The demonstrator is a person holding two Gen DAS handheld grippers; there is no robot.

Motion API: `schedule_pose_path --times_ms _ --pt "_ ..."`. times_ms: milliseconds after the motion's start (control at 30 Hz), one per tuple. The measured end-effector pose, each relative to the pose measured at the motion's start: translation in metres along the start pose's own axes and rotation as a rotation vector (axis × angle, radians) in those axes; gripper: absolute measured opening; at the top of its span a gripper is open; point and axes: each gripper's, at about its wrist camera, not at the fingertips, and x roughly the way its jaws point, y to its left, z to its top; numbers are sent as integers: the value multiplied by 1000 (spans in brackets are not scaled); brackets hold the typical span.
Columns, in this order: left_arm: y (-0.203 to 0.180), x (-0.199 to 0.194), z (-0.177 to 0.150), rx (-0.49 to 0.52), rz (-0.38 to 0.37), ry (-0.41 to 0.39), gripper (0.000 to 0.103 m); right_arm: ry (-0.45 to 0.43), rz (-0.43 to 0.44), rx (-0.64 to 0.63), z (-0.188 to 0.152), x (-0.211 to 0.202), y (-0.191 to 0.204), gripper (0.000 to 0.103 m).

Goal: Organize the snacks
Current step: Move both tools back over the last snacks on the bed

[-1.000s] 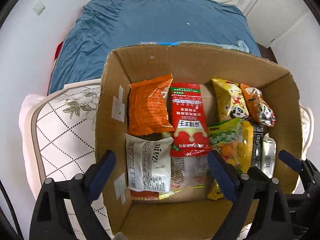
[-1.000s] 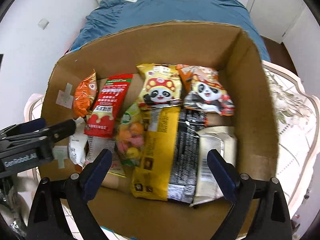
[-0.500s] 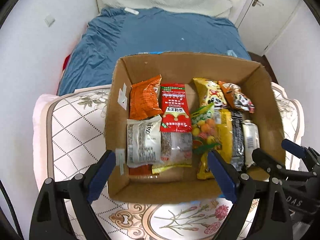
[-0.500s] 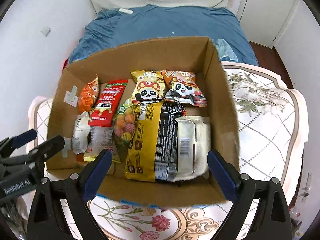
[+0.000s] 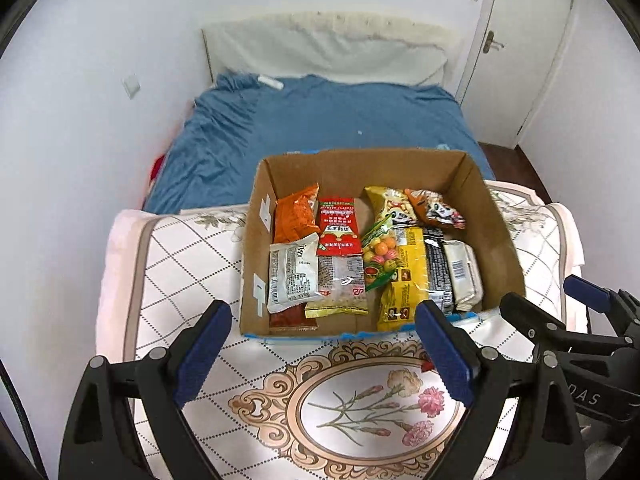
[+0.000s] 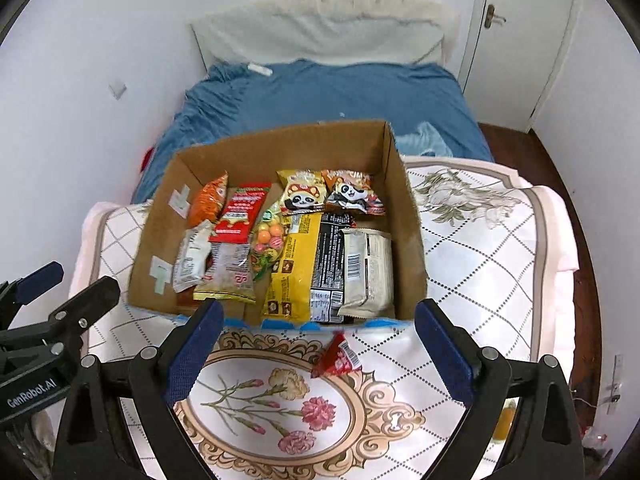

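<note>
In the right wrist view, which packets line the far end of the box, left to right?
orange packet → red packet → yellow panda packet → orange panda packet, all inside the cardboard box.

One cardboard box (image 6: pixel 404 216) sits beyond the jaws, and it holds ten snack packets: two panda bags (image 6: pixel 301 197), one orange bag (image 5: pixel 295 213), one red packet (image 5: pixel 337 221) and six more. A single small red packet (image 6: pixel 335 357) lies between the jaws.

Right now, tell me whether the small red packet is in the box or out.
Out. The small red packet lies on the floral tabletop, just outside the cardboard box near its front wall.
</note>
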Motion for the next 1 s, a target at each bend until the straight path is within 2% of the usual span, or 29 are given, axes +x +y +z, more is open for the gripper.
schedule_pose_path --times_ms 233,533,600,833,1000 --pt "-1 -38 -24 -7 9 -62 94 -63 6 6 -26 -44 0 98" --pt "-7 -64 -54 -12 3 -84 94 -79 59 37 -63 -76 -5 99" --pt "-11 -66 -62 -9 -3 -79 102 -89 75 61 -72 -80 -13 101" --pt "-40 -51 -77 16 -72 -19 103 -40 78 189 -101 -70 -70 101" --pt "-79 -6 -82 34 -105 89 103 24 26 302 -123 -50 -135 101"
